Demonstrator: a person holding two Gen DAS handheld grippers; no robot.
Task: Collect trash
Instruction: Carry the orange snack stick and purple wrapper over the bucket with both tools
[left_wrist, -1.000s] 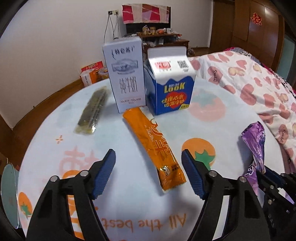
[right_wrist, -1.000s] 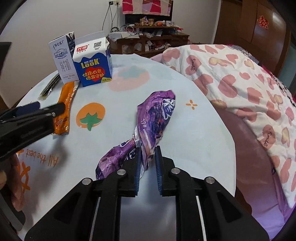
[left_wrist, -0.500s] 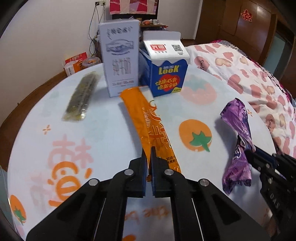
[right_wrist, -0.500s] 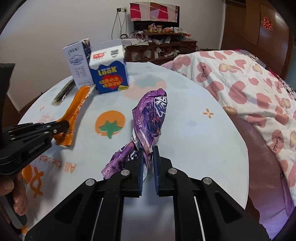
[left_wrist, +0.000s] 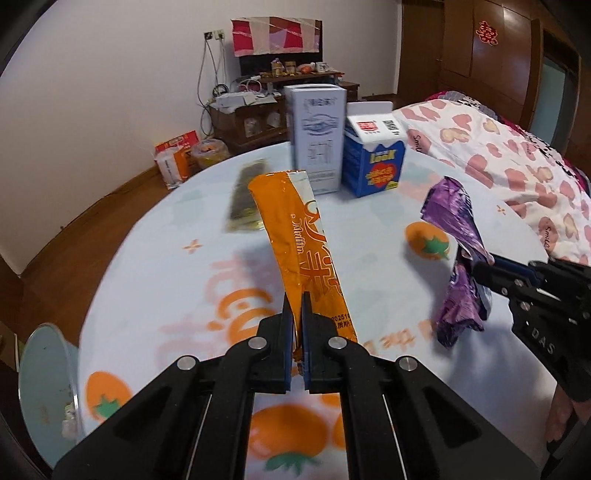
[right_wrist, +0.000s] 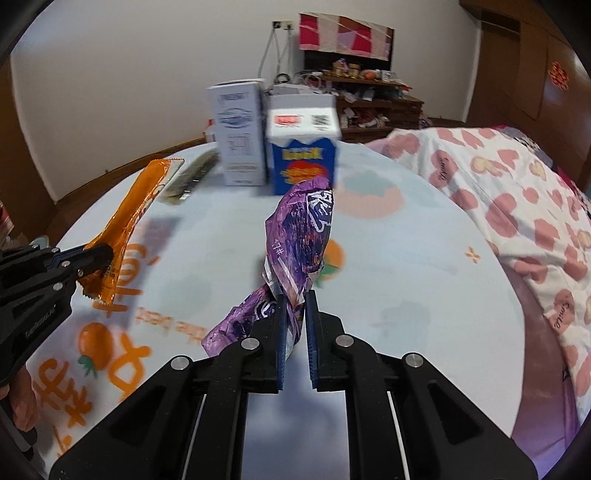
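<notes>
Above the table (left_wrist: 155, 258), the left gripper (left_wrist: 297, 306) pinched an orange wrapper (left_wrist: 295, 229); the right gripper (right_wrist: 295, 306) clamped a purple wrapper (right_wrist: 303, 229).

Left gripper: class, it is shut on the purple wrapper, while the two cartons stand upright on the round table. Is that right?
Not quite. The left gripper is shut on the orange wrapper, as the left wrist view shows; the right gripper has the purple wrapper. The two cartons do stand upright on the table.

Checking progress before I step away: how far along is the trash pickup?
Nothing visibly binned yet. In hand: left gripper clamps the orange wrapper; right gripper clamps the purple wrapper. Left on the table: white carton, blue carton, dark wrapper.
</notes>
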